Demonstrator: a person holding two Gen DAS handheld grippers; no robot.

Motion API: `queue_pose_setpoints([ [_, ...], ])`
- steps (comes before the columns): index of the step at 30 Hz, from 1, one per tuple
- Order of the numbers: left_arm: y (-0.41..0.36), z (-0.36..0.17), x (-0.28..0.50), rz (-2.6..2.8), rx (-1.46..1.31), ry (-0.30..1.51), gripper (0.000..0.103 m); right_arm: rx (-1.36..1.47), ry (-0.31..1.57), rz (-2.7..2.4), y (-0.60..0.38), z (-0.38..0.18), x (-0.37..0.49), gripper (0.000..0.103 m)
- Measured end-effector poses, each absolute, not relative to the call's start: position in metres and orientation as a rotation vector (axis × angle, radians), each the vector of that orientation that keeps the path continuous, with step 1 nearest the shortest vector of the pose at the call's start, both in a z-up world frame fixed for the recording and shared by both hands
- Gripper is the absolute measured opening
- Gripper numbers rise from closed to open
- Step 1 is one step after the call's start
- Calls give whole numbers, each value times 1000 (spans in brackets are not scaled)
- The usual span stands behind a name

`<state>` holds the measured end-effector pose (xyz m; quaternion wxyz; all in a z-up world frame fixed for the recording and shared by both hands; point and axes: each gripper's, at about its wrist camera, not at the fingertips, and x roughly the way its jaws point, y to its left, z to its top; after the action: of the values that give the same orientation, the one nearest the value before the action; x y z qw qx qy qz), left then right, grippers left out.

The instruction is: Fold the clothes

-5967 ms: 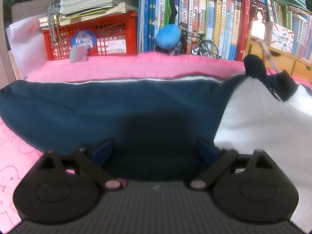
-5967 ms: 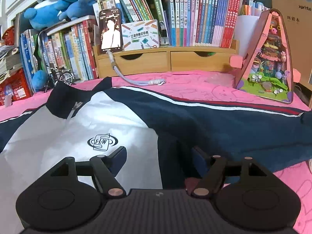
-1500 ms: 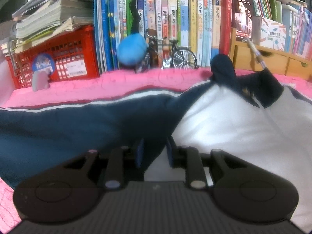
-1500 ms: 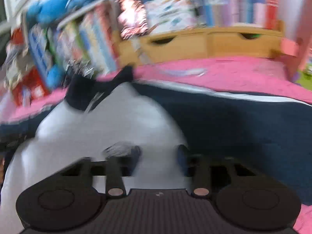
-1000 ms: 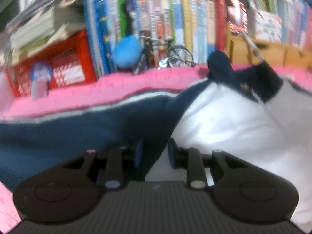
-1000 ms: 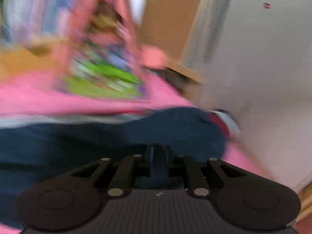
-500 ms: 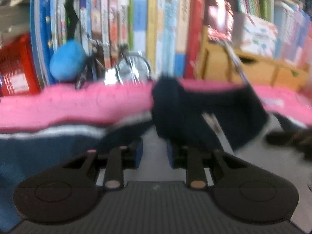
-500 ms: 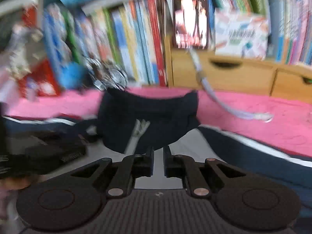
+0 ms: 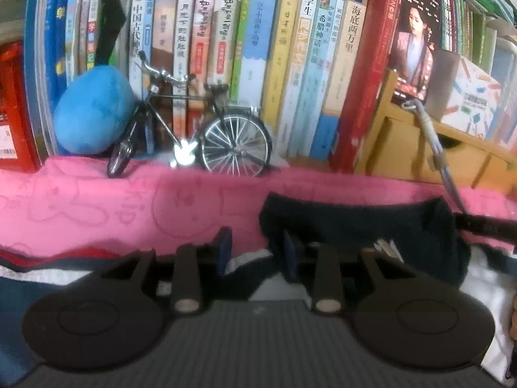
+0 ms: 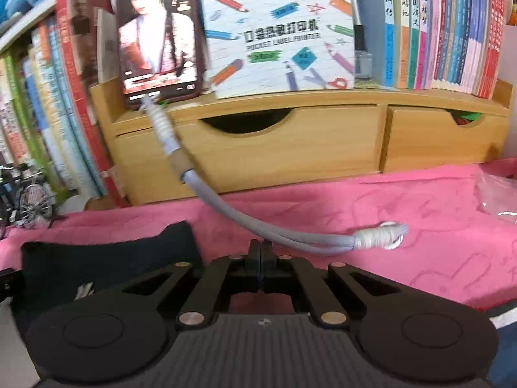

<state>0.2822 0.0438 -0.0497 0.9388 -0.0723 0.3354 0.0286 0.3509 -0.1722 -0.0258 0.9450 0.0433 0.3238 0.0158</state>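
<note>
The navy and white jacket lies on the pink cloth point(image 9: 97, 207). Its dark collar point(image 9: 355, 226) is just ahead and right of my left gripper point(image 9: 255, 252). That gripper's jaws are opening; the jacket's edge lies low between them and the pads do not press on it. The white body point(image 9: 491, 278) shows at lower right, a navy sleeve point(image 9: 13, 291) at lower left. My right gripper point(image 10: 260, 258) is shut over the pink cloth point(image 10: 420, 213), right of the collar point(image 10: 103, 258). No fabric shows between its pads. Its dark tip point(image 9: 484, 229) enters the left wrist view.
Rows of books point(image 9: 290, 64) line the back. A model bicycle point(image 9: 194, 142), a blue plush point(image 9: 93, 113) and a red crate point(image 9: 13, 113) stand there. A phone point(image 10: 160, 32) leans on a wooden drawer unit point(image 10: 290, 148); its cable point(image 10: 258, 226) trails over the cloth. A clear bag point(image 10: 497, 194) lies right.
Both grippers have moved to the back of the jacket, by the collar. The right one swung in from the right sleeve end and shut fully. The left jaws have widened.
</note>
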Motion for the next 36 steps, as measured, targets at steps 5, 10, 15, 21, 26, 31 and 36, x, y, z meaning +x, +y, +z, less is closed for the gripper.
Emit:
queue_pose_setpoints([
  [5, 43, -37, 263, 56, 0, 635, 86, 95, 598, 96, -179, -4, 324, 15],
  [10, 69, -11, 187, -81, -109, 621, 87, -8, 564, 378, -168, 36, 245, 50],
  [15, 70, 9, 74, -158, -219, 558, 87, -120, 552, 581, -164, 44, 121, 62],
  [21, 45, 2, -39, -112, -239, 519, 87, -136, 567, 632, -164, 18, -10, 67],
  [26, 19, -19, -92, -63, -165, 496, 87, -8, 459, 575, -159, -18, -92, 73],
  [31, -9, -49, -113, 72, 75, 425, 88, -45, 269, 455, -147, -65, -143, 77],
  [36, 6, -60, -128, 193, 118, 355, 92, -141, 171, 357, -173, -73, -155, 96],
])
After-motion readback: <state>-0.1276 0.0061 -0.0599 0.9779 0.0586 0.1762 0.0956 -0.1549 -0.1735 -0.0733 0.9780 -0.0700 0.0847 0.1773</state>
